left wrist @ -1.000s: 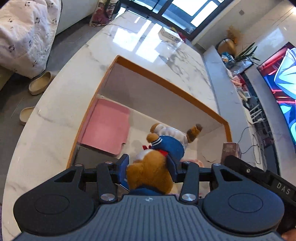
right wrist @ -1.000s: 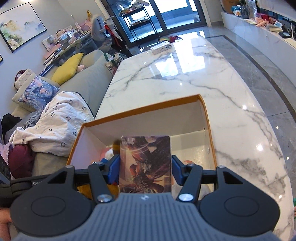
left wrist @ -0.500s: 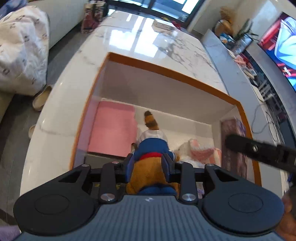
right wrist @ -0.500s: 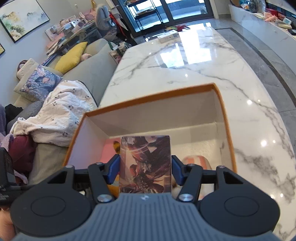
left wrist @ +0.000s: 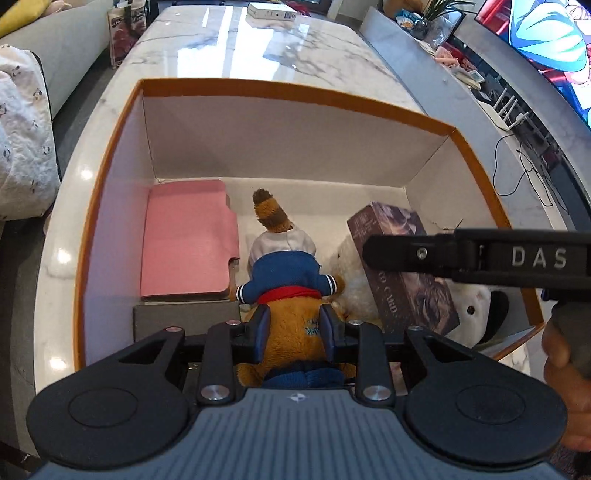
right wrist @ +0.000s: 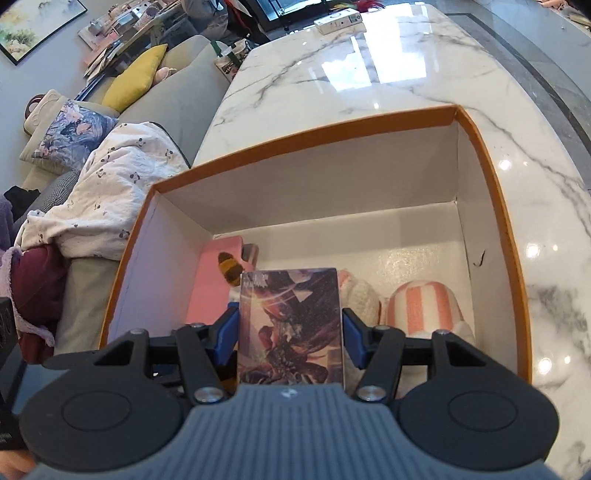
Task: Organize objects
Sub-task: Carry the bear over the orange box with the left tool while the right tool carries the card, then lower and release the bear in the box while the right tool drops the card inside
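An open orange-rimmed box (left wrist: 295, 94) (right wrist: 306, 133) stands on the marble table. My left gripper (left wrist: 295, 325) is shut on a brown plush toy in a blue jacket (left wrist: 284, 273), held down inside the box. My right gripper (right wrist: 290, 332) is shut on a dark illustrated card box (right wrist: 290, 325), also lowered into the box; the card box shows in the left wrist view (left wrist: 399, 266). A pink flat case (left wrist: 188, 240) lies at the box's left. A white plush (left wrist: 354, 280) lies under the card box.
A pink-striped white plush (right wrist: 424, 306) lies at the box's right. A small white box (left wrist: 271, 11) sits at the table's far end. A sofa with a blanket (right wrist: 103, 206) is on the left, a TV console (left wrist: 480, 81) on the right.
Both grippers have moved forward and down into the box with their loads. The plush toy now hangs lengthwise over the box floor, and the card box sits above the white plush.
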The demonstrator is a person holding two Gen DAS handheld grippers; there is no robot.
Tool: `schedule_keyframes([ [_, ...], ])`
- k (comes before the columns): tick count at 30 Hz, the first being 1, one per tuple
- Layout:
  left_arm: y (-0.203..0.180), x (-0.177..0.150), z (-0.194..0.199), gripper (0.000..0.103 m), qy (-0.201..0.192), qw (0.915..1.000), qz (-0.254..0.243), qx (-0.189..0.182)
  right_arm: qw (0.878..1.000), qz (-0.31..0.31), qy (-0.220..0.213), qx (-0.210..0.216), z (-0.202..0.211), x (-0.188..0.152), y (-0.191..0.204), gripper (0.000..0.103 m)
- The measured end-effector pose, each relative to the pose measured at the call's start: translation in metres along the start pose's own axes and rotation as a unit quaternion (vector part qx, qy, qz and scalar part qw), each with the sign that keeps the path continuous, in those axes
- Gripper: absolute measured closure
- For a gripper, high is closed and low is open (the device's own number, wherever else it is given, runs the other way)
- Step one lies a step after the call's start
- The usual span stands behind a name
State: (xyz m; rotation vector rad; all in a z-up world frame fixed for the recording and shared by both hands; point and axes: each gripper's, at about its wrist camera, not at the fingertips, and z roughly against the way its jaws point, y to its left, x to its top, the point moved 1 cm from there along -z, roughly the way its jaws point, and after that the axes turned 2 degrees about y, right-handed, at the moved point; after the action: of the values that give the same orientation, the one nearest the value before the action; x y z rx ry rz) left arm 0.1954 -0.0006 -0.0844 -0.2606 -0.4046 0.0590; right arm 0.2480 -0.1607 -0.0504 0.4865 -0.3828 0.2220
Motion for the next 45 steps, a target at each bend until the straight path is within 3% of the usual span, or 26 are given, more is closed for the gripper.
schedule_keyframes([
  [6, -0.001, 0.003, 0.014, 0.069, -0.030, 0.9996, -0.002, 0.001, 1.000, 0.005, -0.011, 0.012, 0.007, 0.019, 0.007, 0.043],
  [10, 0.007, 0.014, 0.021, 0.069, -0.059, 0.9980, 0.016, -0.011, 0.999, 0.024, -0.038, -0.004, 0.008, 0.039, 0.016, 0.043],
  [14, 0.012, 0.021, 0.018, 0.070, -0.061, 0.9979, 0.020, -0.012, 0.990, 0.125, -0.037, -0.053, -0.009, 0.058, 0.036, 0.043],
  [17, 0.016, 0.024, 0.016, 0.070, -0.060, 0.9978, 0.026, -0.012, 0.969, 0.230, -0.010, -0.092, -0.030, 0.061, 0.051, 0.043],
  [21, 0.021, 0.030, 0.011, 0.070, -0.058, 0.9974, 0.043, 0.000, 0.936, 0.336, 0.031, -0.100, -0.052, 0.054, 0.057, 0.043],
  [28, 0.021, 0.032, 0.002, 0.077, -0.048, 0.9981, 0.031, 0.024, 0.895, 0.423, 0.062, -0.124, -0.078, 0.050, 0.063, 0.043],
  [32, 0.021, 0.030, -0.001, 0.082, -0.039, 0.9987, 0.023, 0.024, 0.873, 0.469, 0.078, -0.108, -0.087, 0.045, 0.065, 0.043],
  [36, 0.023, 0.029, -0.003, 0.082, -0.034, 0.9990, 0.029, 0.007, 0.856, 0.505, 0.059, -0.092, -0.084, 0.039, 0.059, 0.043],
  [40, 0.024, 0.028, -0.003, 0.082, -0.032, 0.9989, 0.034, 0.001, 0.862, 0.495, 0.060, -0.092, -0.078, 0.043, 0.052, 0.037],
  [45, 0.025, 0.027, -0.002, 0.082, -0.033, 0.9987, 0.037, -0.001, 0.885, 0.448, 0.080, -0.099, -0.070, 0.049, 0.037, 0.027],
])
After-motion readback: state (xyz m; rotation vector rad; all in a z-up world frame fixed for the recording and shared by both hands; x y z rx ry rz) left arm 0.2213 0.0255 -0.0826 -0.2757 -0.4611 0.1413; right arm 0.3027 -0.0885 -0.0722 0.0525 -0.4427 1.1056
